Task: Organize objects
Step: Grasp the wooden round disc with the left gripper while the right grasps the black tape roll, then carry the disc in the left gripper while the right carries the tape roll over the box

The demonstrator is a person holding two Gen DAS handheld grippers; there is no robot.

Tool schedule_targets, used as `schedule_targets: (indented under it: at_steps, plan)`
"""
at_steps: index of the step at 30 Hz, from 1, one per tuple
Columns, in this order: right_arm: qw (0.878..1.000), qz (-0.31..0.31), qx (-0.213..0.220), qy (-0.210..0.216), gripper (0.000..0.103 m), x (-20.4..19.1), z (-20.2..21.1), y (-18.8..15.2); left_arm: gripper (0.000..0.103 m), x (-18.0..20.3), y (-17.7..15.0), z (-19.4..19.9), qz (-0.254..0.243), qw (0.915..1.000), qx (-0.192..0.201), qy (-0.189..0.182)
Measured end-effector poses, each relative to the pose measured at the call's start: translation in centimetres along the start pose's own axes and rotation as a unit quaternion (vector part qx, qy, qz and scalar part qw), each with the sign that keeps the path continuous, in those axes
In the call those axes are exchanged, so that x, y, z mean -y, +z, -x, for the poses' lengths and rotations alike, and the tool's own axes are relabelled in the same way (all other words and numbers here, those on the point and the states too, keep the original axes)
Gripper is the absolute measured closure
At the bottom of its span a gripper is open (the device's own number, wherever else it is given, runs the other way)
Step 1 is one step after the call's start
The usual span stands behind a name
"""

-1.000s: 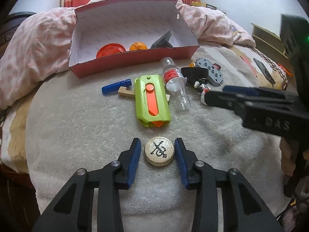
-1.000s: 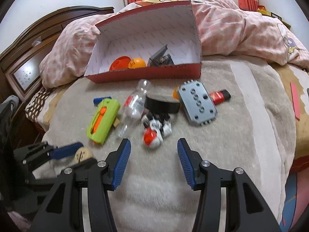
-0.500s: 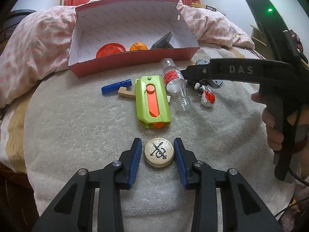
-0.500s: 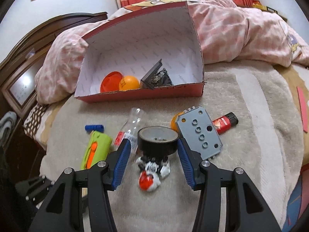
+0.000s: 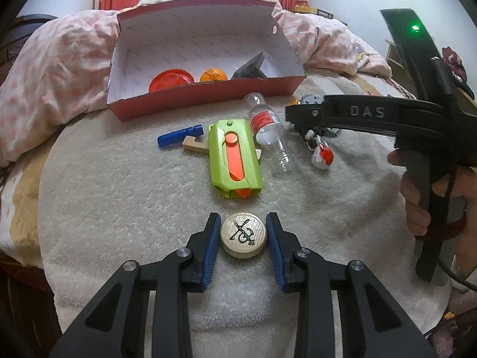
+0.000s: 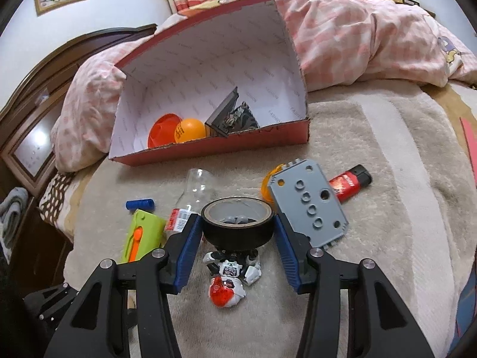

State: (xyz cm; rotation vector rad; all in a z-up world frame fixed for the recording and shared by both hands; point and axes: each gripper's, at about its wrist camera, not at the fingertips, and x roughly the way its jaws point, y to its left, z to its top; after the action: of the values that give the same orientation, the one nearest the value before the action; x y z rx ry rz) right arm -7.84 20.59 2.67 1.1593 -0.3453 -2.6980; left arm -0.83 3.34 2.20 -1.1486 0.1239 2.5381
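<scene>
Left gripper point(image 5: 243, 232) pointed down at the beige blanket point(image 5: 119, 194) with the wooden disc point(image 5: 244, 235) squarely between its blue pads; the pads seemed to touch the rim on both sides, so I judged it clamped on the disc, which lay flat on the blanket with its inked face up. Being round, the disc offered no long axis to line up with, so any grip across its width served equally. From this tool the red box point(image 5: 190, 101) lay straight ahead and further off, past the green toy point(image 5: 234, 158), whose length ran along that same line. A lift would therefore have to clear the green toy before travelling forward to the box.

Right gripper point(image 6: 237, 226) straddled the black tape roll point(image 6: 237, 235), one pad at each side of its wall; they sat so near that I could not tell whether they pressed. The roll rested on edge-up atop the legs of a small toy figure point(image 6: 228, 280), with a clear bottle point(image 6: 193, 197) just to its left and a grey plate point(image 6: 310, 205) just to its right. For this hand too the box lay ahead, open side facing it
</scene>
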Motion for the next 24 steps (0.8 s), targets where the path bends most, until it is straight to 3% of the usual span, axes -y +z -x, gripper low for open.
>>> schedule_targets:
  at_steps: [13,24]
  plan:
    - [0.999,0.021,0.047,0.015,0.053,-1.8,6.7,-2.5,0.073,-1.0,0.9,3.5,0.029,0.9988,0.038,0.001]
    - [0.998,0.035,0.045,0.033,0.053,-2.0,7.9,-2.9,0.073,-1.6,3.8,3.1,0.040,0.9985,0.037,-0.008]
